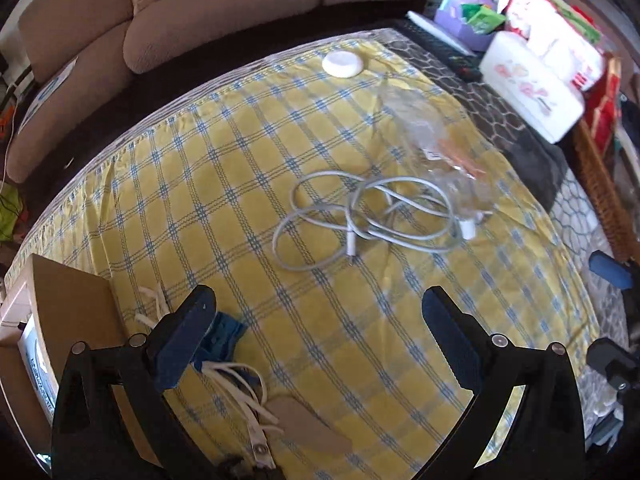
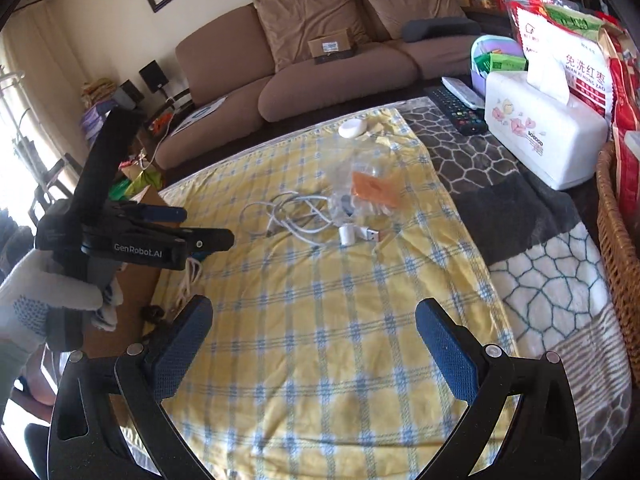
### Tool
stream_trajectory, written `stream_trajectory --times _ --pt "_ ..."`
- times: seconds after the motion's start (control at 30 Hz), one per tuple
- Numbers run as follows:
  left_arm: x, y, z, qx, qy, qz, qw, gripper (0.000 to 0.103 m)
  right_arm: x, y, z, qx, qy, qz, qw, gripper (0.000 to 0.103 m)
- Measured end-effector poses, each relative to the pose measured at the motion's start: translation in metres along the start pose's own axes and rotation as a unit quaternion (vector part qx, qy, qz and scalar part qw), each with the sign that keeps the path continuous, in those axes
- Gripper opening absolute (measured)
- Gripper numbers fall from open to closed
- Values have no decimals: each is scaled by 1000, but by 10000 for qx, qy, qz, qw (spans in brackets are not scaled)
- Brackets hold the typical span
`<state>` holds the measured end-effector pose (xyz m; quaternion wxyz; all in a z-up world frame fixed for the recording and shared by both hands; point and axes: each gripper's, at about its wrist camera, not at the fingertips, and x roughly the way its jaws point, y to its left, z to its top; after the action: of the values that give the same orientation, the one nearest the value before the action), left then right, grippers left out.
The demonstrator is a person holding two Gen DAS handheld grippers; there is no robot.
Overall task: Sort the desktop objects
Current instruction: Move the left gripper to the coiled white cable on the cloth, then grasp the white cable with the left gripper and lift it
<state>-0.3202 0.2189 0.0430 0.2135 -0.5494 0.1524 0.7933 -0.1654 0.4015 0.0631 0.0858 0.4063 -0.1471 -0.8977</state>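
Observation:
A tangled white cable (image 1: 360, 216) lies mid-cloth on the yellow checked tablecloth (image 1: 280, 140); it also shows in the right wrist view (image 2: 296, 216). A clear plastic bag (image 1: 440, 140) with an orange card lies just beyond it, also seen in the right wrist view (image 2: 368, 188). A white round puck (image 1: 343, 64) sits at the far edge, also in the right wrist view (image 2: 352, 128). My left gripper (image 1: 320, 320) is open and empty, over the near cloth; it shows in the right wrist view (image 2: 204, 226). My right gripper (image 2: 314, 332) is open and empty.
A cardboard box (image 1: 72, 312) stands at the left, with white cords and a blue item (image 1: 224, 340) beside it. A tissue box (image 2: 544, 136), remote (image 2: 460, 114), snack bags (image 2: 568, 40) and wicker basket (image 2: 616, 240) crowd the right. A sofa (image 2: 320, 68) is behind.

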Motion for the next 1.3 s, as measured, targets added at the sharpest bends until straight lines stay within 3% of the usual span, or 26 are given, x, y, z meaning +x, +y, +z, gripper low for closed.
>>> stream_trajectory --times 0.13,0.27,0.33,0.4,0.43,0.5,0.53,0.6,0.67,0.8,1.1,1.17,1.2,1.3 --pt "32 11 15 14 182 254 9995 103 41 -20 27 270 181 -57 9995 102" --pt "52 19 21 -59 268 3 9996 103 75 -35 40 880 243 373 9951 100" --pt "60 16 22 8 332 -162 9993 102 89 -33 42 916 291 358 9947 97" --pt "67 9 19 179 424 -78 9989 97 103 -26 44 806 469 227 9954 89" --pt "65 6 19 246 343 -76 9991 94 110 -24 43 803 572 186 9950 86" --pt "59 2 18 286 275 -191 9990 67 113 -20 45 740 526 158 9957 82" --pt "56 0 17 322 268 -211 9989 63 115 -19 45 763 592 261 9950 80" --pt "51 -4 14 396 296 -325 9982 44 117 -17 46 730 655 196 9950 73" --pt "43 -6 8 430 283 -478 9975 42 117 -9 43 607 769 256 9949 68" --pt "19 -6 -17 467 227 -740 9959 42 106 2 28 416 957 312 9941 68" --pt "-55 -28 -84 574 270 -1352 9888 42 41 16 -35 848 1019 907 9870 68" --pt "-77 -31 -95 503 247 -1597 9856 40 22 23 -42 1020 914 1212 9831 67" --pt "-89 -33 -99 495 194 -1613 9855 39 12 28 -43 1120 838 1397 9803 63" --pt "-126 -35 -106 560 -37 -1536 9865 39 -19 58 -35 784 744 1235 9864 58"
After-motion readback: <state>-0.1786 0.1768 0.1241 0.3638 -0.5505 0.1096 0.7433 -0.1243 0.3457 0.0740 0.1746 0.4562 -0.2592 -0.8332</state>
